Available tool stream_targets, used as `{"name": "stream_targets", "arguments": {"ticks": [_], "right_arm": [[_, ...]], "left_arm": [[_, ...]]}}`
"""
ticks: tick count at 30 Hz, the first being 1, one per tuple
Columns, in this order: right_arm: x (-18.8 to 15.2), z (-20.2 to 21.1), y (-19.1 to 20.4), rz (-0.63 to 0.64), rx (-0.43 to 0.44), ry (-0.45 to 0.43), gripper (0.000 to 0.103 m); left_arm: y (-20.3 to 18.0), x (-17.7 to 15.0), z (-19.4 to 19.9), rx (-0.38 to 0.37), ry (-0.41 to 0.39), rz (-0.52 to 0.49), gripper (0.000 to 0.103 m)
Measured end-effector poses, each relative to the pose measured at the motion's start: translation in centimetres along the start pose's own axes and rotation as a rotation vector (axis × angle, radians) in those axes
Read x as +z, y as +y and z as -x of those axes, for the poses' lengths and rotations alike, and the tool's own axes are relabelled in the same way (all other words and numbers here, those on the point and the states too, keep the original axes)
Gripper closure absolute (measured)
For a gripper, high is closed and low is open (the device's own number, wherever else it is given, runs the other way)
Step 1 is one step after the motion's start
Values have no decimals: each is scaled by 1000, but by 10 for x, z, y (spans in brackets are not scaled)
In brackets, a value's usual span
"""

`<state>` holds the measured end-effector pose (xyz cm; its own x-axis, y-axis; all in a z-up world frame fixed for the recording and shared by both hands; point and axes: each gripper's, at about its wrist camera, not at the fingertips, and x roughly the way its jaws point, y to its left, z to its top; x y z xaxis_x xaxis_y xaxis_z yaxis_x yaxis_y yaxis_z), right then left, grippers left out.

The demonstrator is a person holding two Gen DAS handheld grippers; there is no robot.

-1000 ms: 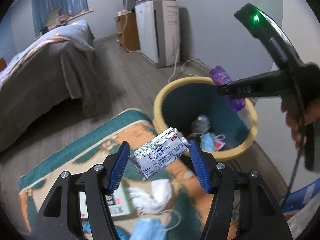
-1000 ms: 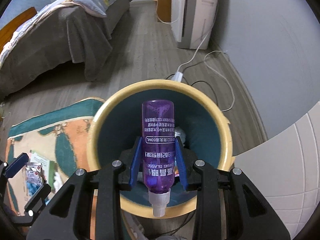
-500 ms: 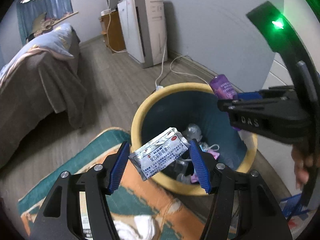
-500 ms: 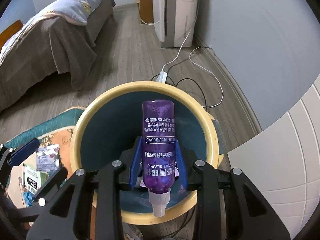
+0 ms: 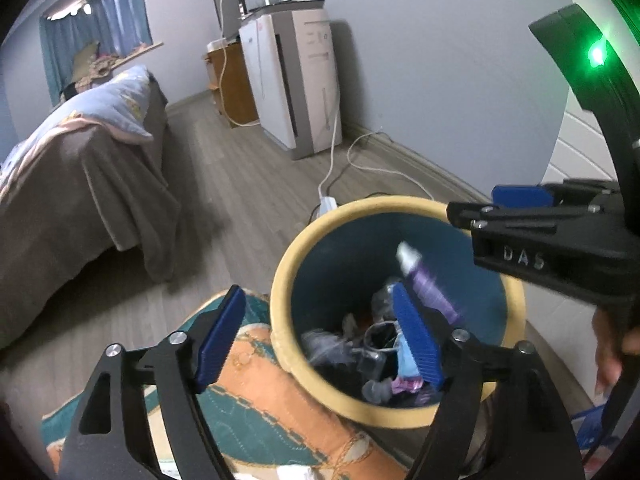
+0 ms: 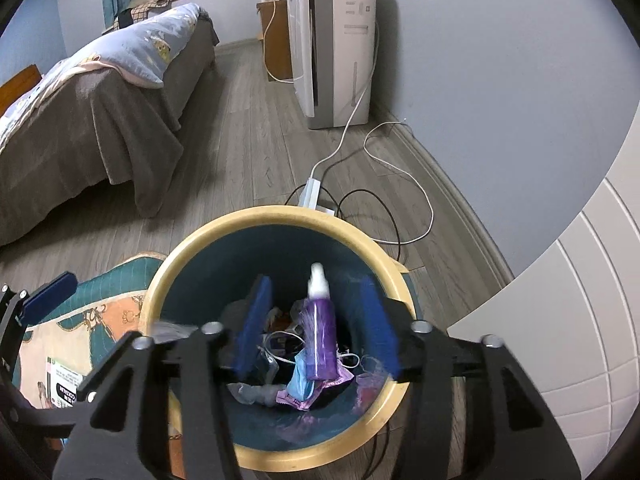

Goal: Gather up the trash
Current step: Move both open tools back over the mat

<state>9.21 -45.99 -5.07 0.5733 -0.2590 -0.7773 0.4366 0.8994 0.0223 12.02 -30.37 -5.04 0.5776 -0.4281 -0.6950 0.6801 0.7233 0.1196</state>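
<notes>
Both held over the round yellow-rimmed, teal-lined waste bin (image 6: pixel 280 216), so that anything let go would drop straight in. Left gripper (image 5: pixel 320 340): blue pads spread wide, nothing between them. Right gripper (image 6: pixel 316 324): jaws likewise parted and empty. Purple plastic bottle with a white nozzle (image 6: pixel 319 332) seen blurred inside the bin, nozzle up, above the heap of blue face mask (image 6: pixel 300 380), wrappers and cords at the bottom. White printed carton (image 6: pixel 64 384) lay just left of the bin on the teal-and-orange rug (image 5: pixel 256 412), judged the next piece to fetch.
</notes>
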Motion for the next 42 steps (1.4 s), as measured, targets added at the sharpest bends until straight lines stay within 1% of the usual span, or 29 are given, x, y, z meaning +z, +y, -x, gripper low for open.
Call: {"name": "stream_targets", "arguments": {"ticks": [1,3,4,7,8,9,13,17,24,27,29,30,32,36,39,42], "right_arm": [[0,1,1,2,-4,-2,51],[0,3,3,-4,-3,0,37],[1,6,4,-8,4,-1,34],[1,18,10,1,15,-21,20],[1,23,12,7,15,-30,12],[1,30,16,14,18,-44,7],[-4,54,30,36,26,-67,6],[-14,78,43,26,60,-62,6],[-39,104,73,53,85,-39,6],[-52,110,87,42,119,-20,6],[-60,112,96,47,131,-6,6],[-64,112,102,57,138,2,6],[-70,113,112,87,149,10,6],[-87,114,133,152,144,2,6],[-103,108,148,197,157,28,6],[-112,103,157,224,146,41,6]], "left_arm": [[2,-2,2,5,2,5,21],[8,-5,9,10,-2,29,14],[10,-6,13,13,-5,40,13],[19,-9,30,24,-13,65,11],[23,-11,39,34,-14,72,11],[27,-13,49,40,-19,77,10],[43,-21,88,71,-37,103,8],[65,-33,125,96,-27,170,7],[101,-72,196,203,-43,304,5],[111,-86,216,251,-43,351,5],[118,-99,228,262,-50,384,5],[120,-105,232,263,-53,392,5],[124,-118,236,273,-49,375,5],[136,-140,233,274,-44,374,5],[144,-151,222,294,6,383,5],[154,-160,216,315,33,380,5]]}}
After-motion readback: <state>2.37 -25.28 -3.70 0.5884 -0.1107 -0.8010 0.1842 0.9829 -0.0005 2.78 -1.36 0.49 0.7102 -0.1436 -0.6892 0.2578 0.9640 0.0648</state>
